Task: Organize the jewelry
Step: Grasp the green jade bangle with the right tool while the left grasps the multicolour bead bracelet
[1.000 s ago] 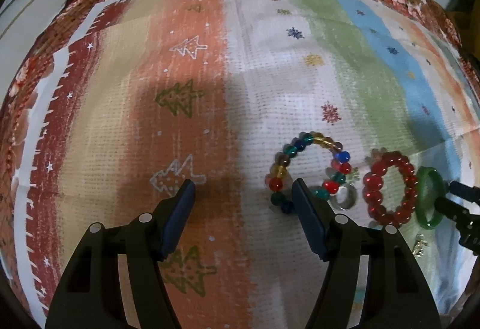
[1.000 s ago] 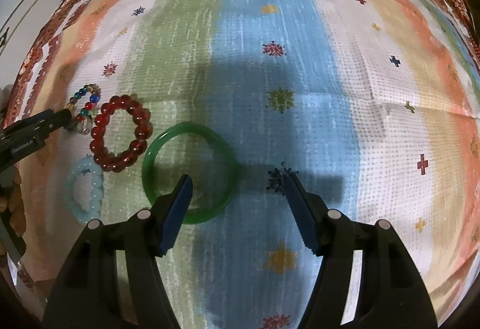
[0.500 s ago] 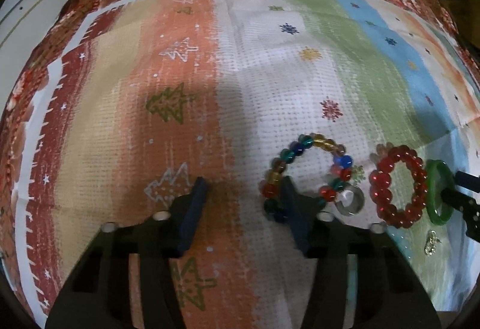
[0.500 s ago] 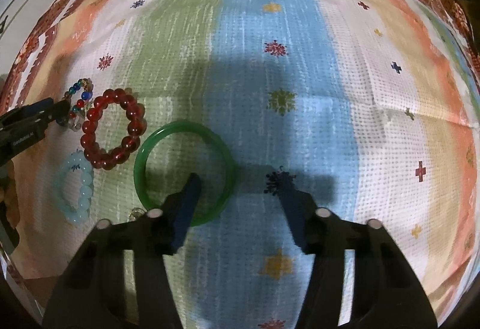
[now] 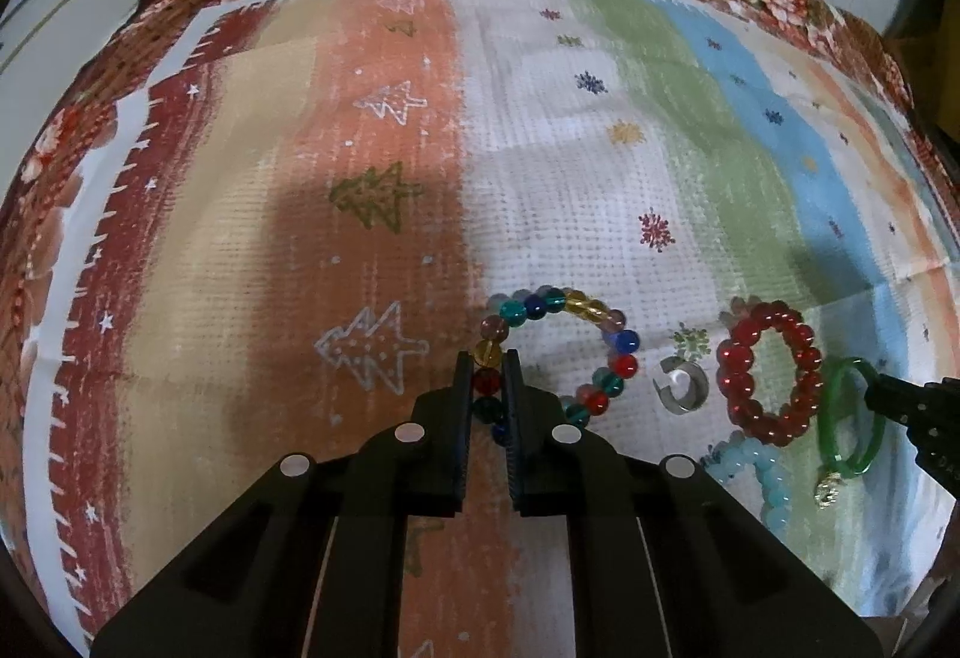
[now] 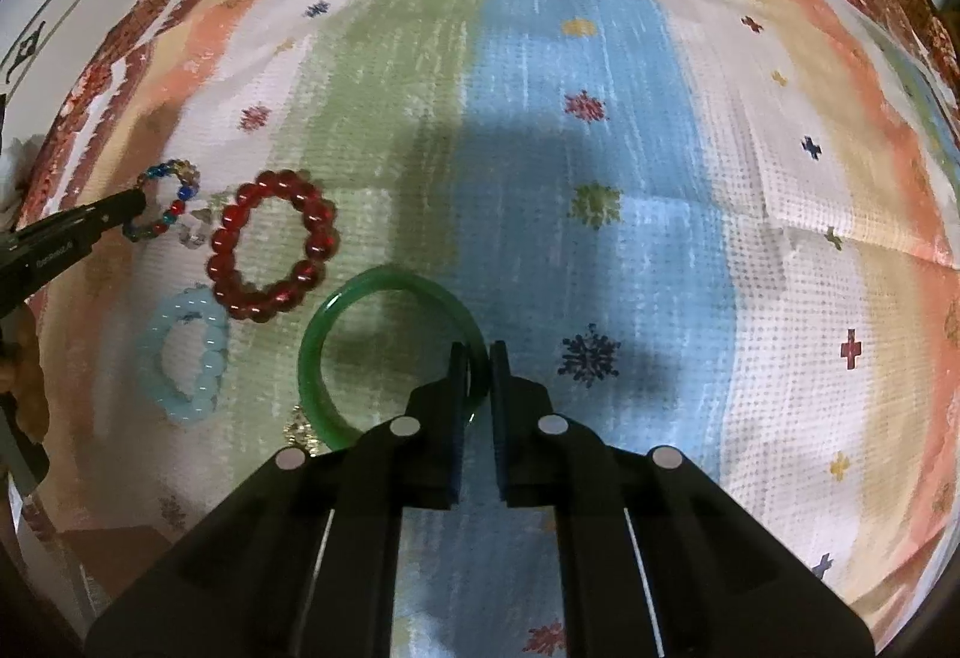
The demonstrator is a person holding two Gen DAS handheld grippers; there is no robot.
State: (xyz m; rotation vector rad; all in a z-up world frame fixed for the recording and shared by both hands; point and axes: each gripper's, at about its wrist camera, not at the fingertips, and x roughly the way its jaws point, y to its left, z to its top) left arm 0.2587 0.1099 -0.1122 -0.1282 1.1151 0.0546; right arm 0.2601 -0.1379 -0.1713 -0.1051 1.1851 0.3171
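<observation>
Two handheld grippers point steeply down at a table covered by a cloth [image 5: 384,250] with broad stripes of orange, white, green and blue, printed with small trees and snowflakes, and a brown floral border.

In the left wrist view, the left gripper [image 5: 486,379] has just closed, and its dark pads now pinch the near-left side of a bracelet of mixed coloured beads [image 5: 621,343]; a red bead sits between the fingertips. The rest of that bracelet lies flat on the white stripe. Just to its right lies a small silver ring [image 5: 681,388]. Further right is a red bead bracelet [image 5: 771,373], and near it, toward the camera, a pale blue bead bracelet [image 5: 765,472].

In the right wrist view, the right gripper [image 6: 478,358] has also just closed. Its pads clamp the right side of a green bangle [image 6: 336,316], which lies on the boundary of the green and blue stripes. A small gold charm [image 6: 298,428] lies beside the bangle's near-left edge. The red bracelet and the pale blue one lie to the bangle's left, apart from it. At the far left edge, the left gripper's dark tip meets the mixed bead bracelet.
</observation>
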